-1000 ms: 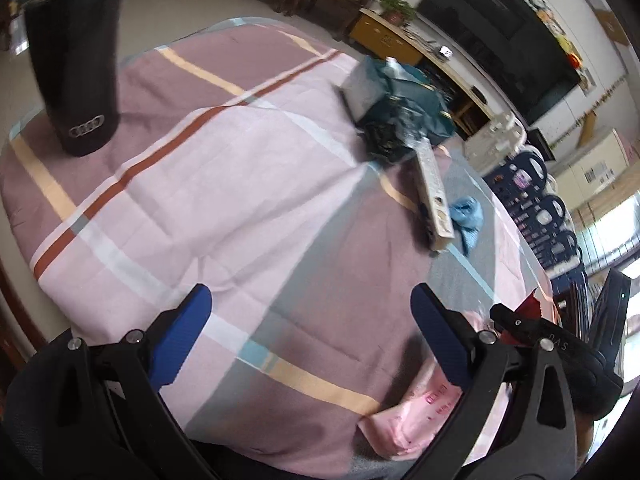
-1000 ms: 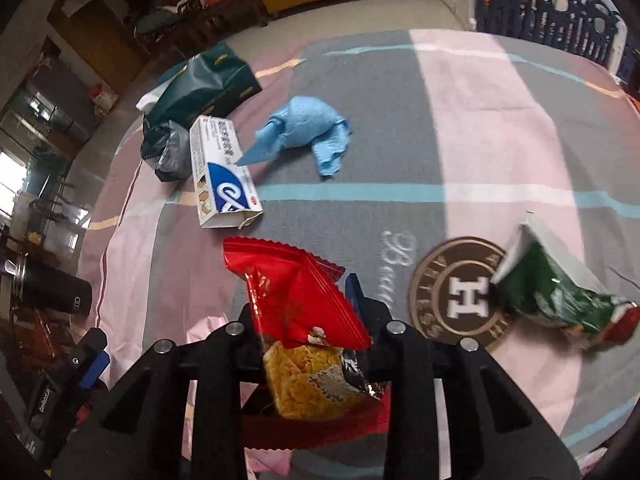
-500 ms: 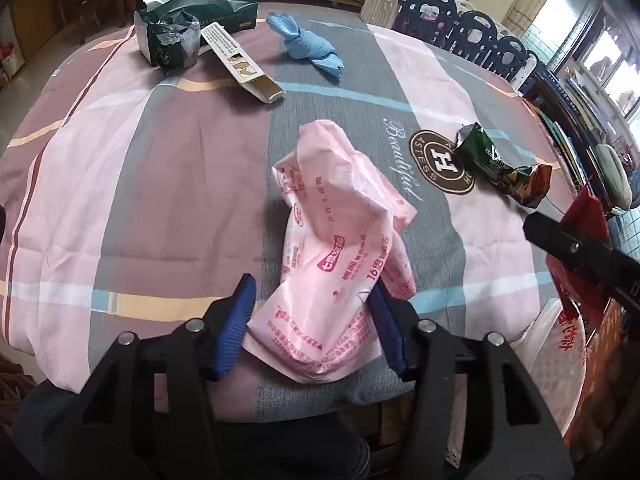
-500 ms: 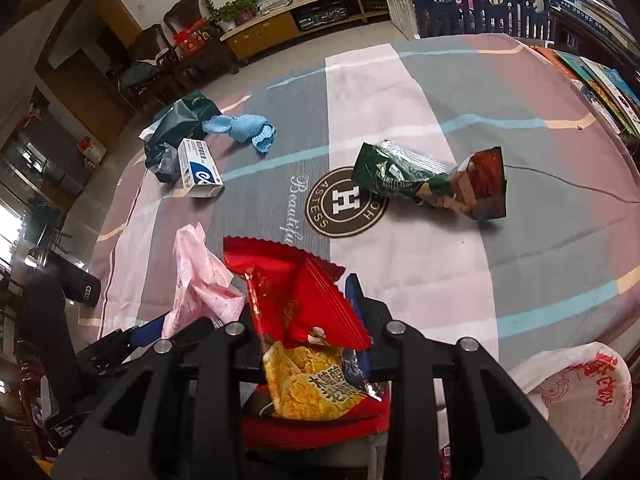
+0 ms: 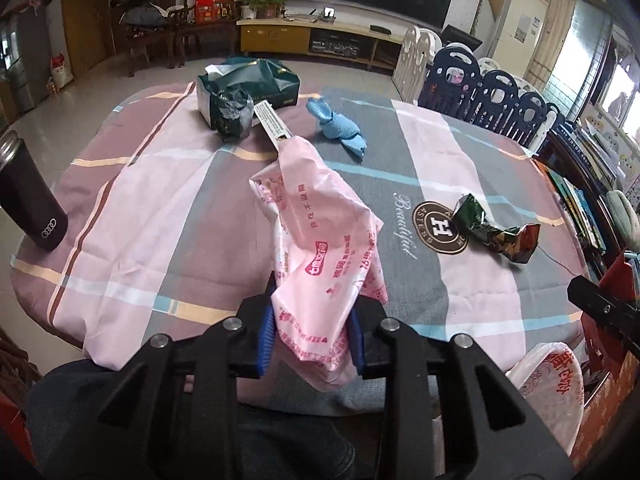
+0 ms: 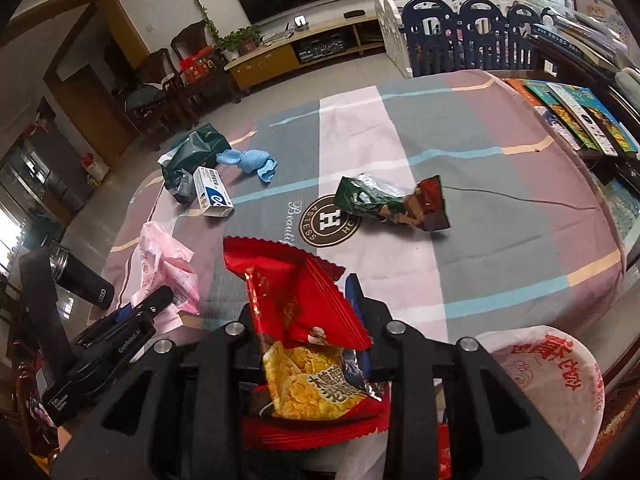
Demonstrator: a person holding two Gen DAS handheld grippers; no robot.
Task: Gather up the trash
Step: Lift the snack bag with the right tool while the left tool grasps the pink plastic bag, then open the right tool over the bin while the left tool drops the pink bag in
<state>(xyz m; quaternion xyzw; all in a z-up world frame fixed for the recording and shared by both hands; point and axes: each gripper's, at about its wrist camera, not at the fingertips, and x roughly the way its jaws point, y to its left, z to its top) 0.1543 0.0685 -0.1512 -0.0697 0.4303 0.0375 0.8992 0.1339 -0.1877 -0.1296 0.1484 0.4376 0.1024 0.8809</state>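
Left tongs [image 5: 311, 330], angled downward, closing on pink wrapper [image 5: 320, 248].

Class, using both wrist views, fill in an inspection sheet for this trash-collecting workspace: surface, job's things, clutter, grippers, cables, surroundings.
Surface: round table under a striped cloth.
Job's things: pink wrapper, red snack bag, green wrapper, white box, blue cloth, dark green bag; white bin bag at the near edge.
Clutter: black tumbler.
Grippers: left gripper closing, fingers pinching the pink wrapper; right gripper shut on the red snack bag.
Cables: thin dark cord across the cloth.
Surroundings: chairs, TV cabinet, play fence, books.
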